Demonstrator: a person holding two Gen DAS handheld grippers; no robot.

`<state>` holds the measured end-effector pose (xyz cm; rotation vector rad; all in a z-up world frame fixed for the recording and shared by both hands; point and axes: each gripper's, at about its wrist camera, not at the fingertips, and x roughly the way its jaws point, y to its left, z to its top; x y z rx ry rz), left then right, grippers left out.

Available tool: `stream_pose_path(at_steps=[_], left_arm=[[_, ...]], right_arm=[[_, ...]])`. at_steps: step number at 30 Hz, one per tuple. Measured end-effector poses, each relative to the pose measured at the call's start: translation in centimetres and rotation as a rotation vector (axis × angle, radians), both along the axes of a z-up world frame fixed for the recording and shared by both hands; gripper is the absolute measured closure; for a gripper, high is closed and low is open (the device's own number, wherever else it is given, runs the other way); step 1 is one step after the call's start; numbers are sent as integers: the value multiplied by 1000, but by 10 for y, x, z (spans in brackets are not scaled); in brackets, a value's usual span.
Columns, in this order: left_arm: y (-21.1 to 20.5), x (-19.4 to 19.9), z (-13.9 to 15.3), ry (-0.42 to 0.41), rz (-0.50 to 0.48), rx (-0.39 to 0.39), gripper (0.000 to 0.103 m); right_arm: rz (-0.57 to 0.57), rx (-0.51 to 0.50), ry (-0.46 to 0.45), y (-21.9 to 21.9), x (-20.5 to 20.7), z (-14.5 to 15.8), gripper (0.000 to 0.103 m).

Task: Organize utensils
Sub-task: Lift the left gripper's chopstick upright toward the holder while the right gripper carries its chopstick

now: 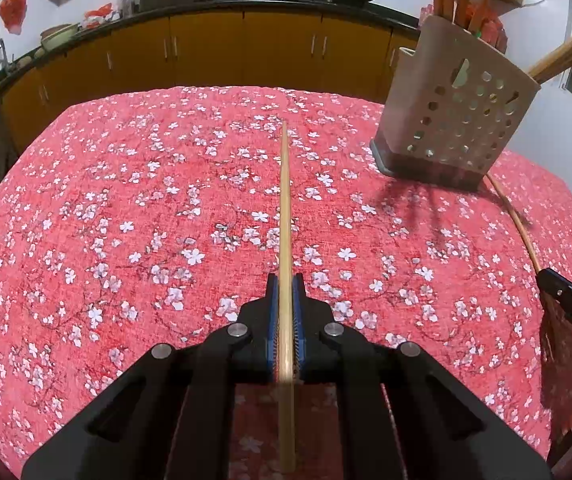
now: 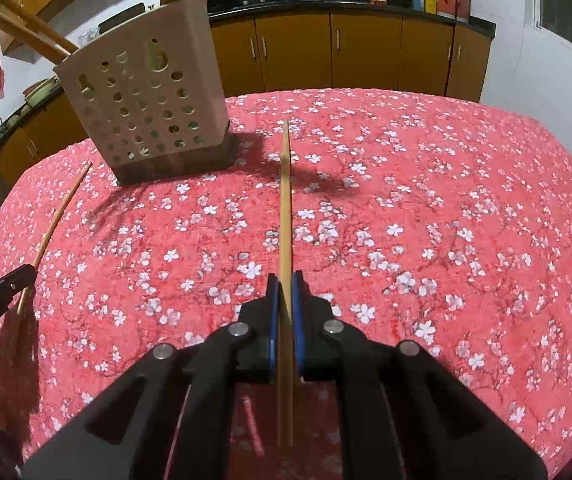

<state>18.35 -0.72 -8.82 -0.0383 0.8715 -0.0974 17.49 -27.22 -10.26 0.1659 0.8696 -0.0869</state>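
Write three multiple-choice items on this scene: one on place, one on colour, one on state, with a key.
1. Seen from the left wrist, the beige perforated plastic utensil holder stands: A right B left C centre
2. The flowered tablecloth is: A blue B red C green
3. The left gripper is: A open B shut on nothing C shut on the thin wooden chopstick

Key: 1 A, it fills the upper right; 2 B, red with white blossoms; 3 C, the jaws press the stick. The right gripper clamps another wooden chopstick.

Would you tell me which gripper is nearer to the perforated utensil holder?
Hard to call; both look similarly far. The left gripper has the utensil holder ahead to its right; the right gripper has it ahead-left.
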Motion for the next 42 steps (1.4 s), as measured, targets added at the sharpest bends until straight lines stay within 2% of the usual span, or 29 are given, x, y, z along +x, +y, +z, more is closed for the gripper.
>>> stream_pose_path(at_steps=[13, 33, 37, 42], left_arm=[[1, -4, 0, 2, 8, -28, 94], [2, -5, 1, 2, 10, -31, 94], [-1, -11, 1, 1, 21, 10, 94], [-3, -13, 1, 1, 27, 26, 94]], right_arm=[[0, 5, -1, -1, 0, 0, 94], [0, 4, 0, -1, 0, 0, 94], [6, -12, 3, 0, -3, 1, 94], [8, -12, 3, 1, -7, 2, 94]])
